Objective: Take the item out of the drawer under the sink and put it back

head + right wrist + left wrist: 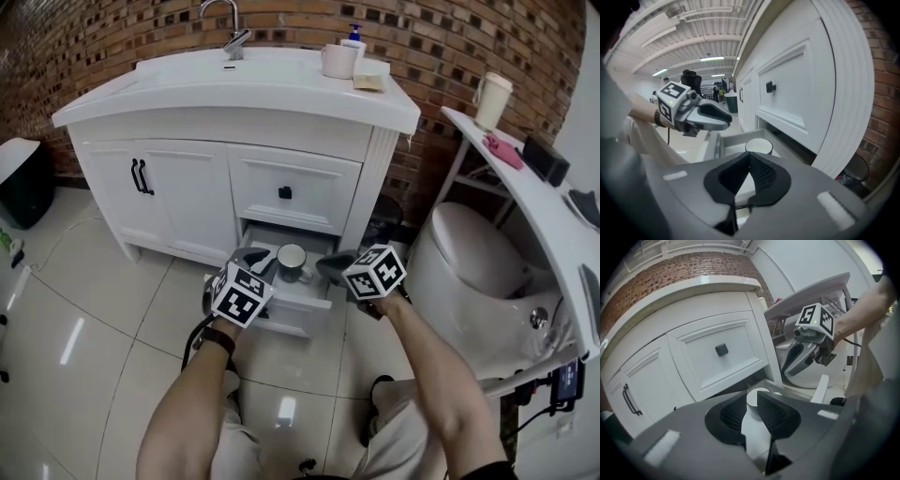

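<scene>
The lower drawer of the white vanity stands pulled out. A white cup sits upright inside it. My left gripper hovers over the drawer's left side, its jaws a small gap apart and empty; the cup shows through that gap. My right gripper is over the drawer's right side, shut with nothing between its fingers. In the right gripper view its tips meet just short of the cup, and the left gripper hangs above the drawer wall. Neither touches the cup.
Above the open drawer is a shut drawer with a black knob; cabinet doors are to its left. A toilet stands close on the right under a slanted shelf. A black bin is far left.
</scene>
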Demonstrator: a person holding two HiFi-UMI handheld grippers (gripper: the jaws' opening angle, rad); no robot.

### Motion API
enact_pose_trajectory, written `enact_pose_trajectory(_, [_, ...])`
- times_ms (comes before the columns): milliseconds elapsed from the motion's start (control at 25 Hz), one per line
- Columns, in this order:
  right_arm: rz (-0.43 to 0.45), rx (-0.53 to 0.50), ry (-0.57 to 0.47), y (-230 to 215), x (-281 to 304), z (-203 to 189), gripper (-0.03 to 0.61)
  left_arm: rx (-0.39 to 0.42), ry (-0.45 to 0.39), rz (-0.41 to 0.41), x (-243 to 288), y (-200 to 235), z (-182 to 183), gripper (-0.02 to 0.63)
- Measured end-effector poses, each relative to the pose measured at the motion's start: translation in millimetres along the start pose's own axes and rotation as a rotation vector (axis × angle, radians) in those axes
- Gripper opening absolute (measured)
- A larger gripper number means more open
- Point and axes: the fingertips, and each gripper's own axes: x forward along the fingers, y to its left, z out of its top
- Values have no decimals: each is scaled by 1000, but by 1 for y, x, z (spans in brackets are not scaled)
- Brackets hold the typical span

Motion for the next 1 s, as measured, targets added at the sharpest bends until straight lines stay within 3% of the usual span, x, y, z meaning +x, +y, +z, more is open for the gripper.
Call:
enact_pose_trajectory(120, [10, -35, -57, 9, -19, 12, 2, 8, -5, -7, 4, -4, 7, 86])
enact_pose_trajectory(480, [-40, -22, -51, 5, -29, 6, 2, 29, 1, -21, 9, -13, 10, 86])
enact_pose_trajectory(760, [-141, 36, -50, -15, -30, 3, 2, 17, 3, -16, 11, -15, 7, 86])
enact_pose_trajectory(1000, [-113, 10, -43, -6, -26, 5, 2, 52, 16, -38, 14, -28, 10, 86])
